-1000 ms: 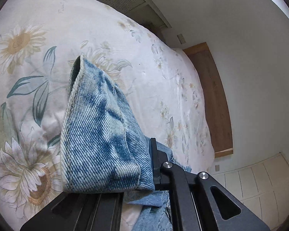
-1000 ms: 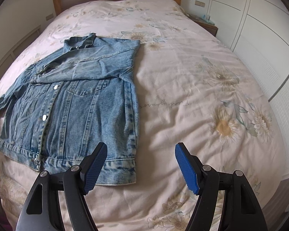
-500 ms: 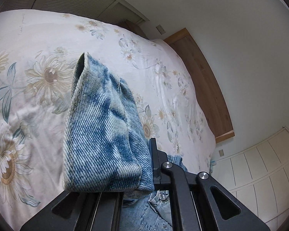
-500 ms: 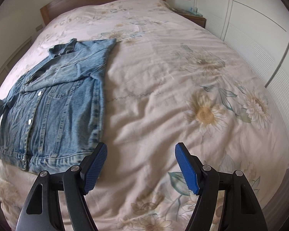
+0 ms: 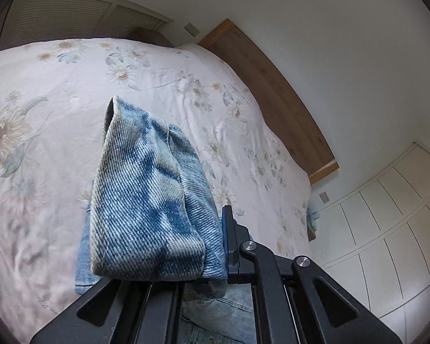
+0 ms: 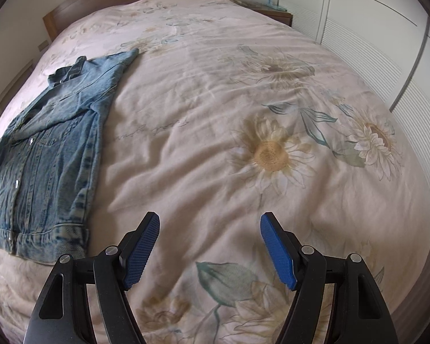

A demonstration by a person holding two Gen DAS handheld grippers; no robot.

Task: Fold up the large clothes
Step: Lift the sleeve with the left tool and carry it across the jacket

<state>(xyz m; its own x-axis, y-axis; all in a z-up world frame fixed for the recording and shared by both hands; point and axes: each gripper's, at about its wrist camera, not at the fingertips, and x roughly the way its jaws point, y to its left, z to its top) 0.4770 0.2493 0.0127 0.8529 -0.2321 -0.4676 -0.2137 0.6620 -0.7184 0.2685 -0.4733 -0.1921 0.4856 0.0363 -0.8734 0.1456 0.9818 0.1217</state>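
Lying flat on the bed point(image 6: 215, 100): denim jacket point(image 6: 51, 154), front up, well left of the right tool point(image 6: 209, 246), whose blue pads stand wide apart over bare floral duvet. Left tool point(image 5: 215, 246): clamped on the jacket's cuff point(image 5: 146, 200), raised above the bed, denim draping over its fingers.

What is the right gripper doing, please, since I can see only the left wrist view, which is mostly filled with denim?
Observer: The right gripper is open and empty, above the floral duvet.
Operator: Where is the rest of the garment, please?
Observer: The denim jacket lies buttons up at the left of the right wrist view, collar toward the wooden headboard.
Operator: Is any sleeve folded in?
Observer: Yes, one sleeve lies folded across the chest.
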